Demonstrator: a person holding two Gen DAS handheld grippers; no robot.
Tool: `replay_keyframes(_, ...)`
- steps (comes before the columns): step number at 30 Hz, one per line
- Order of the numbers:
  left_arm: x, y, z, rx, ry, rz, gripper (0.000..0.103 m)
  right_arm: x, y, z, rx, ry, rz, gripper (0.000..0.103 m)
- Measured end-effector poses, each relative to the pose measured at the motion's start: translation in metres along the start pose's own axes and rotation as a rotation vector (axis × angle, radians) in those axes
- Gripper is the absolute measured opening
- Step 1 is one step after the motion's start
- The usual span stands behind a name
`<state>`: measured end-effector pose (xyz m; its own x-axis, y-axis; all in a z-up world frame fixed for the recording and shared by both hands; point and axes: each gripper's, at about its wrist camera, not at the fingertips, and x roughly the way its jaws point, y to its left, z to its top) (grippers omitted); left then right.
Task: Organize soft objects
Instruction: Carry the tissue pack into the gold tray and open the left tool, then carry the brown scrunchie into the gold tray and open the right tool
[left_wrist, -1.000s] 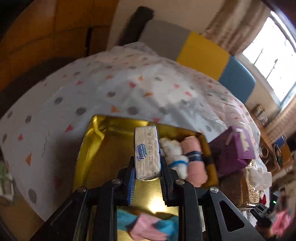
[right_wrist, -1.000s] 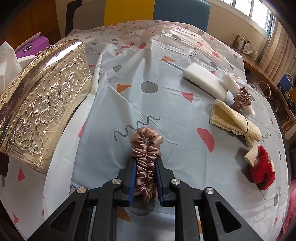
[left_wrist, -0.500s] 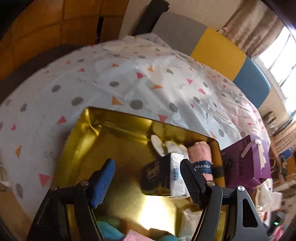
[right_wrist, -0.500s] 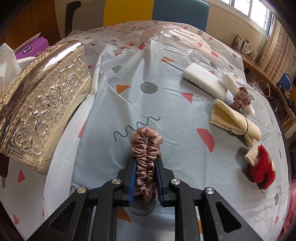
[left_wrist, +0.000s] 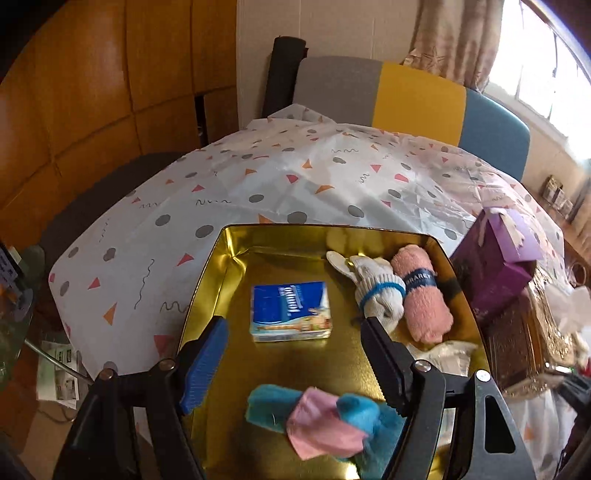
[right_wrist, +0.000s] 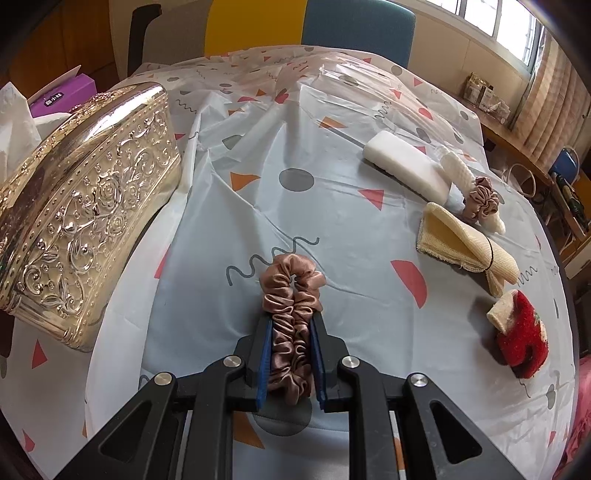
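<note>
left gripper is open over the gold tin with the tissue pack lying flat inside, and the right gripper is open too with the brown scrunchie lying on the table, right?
Not quite. The right gripper is shut on the brown scrunchie, as the right wrist view shows. The rest holds: the left gripper is open over the gold tin, with the tissue pack flat inside.

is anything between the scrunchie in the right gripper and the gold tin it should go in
The embossed lid stands to the left of the right hand-held gripper and its scrunchie. The gold tin lies open-topped beyond it; the stretch between isn't shown.
</note>
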<state>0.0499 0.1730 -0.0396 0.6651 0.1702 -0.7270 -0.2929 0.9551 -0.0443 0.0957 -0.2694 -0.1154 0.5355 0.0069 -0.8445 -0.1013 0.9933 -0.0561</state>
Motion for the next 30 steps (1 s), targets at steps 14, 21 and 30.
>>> replay_keyframes(14,-0.031,0.003,-0.028,0.032,-0.034,-0.012,0.078,0.000,-0.005,0.008,0.103,0.046,-0.002,0.016)
replay_keyframes(21,-0.033,0.016,-0.034,0.018,-0.034,-0.015,0.078,-0.017,-0.017,0.017,0.218,0.005,0.011,0.015)
replay_keyframes(30,-0.032,0.022,-0.038,0.001,-0.027,-0.019,0.078,-0.121,0.011,0.072,0.150,-0.272,0.079,0.015)
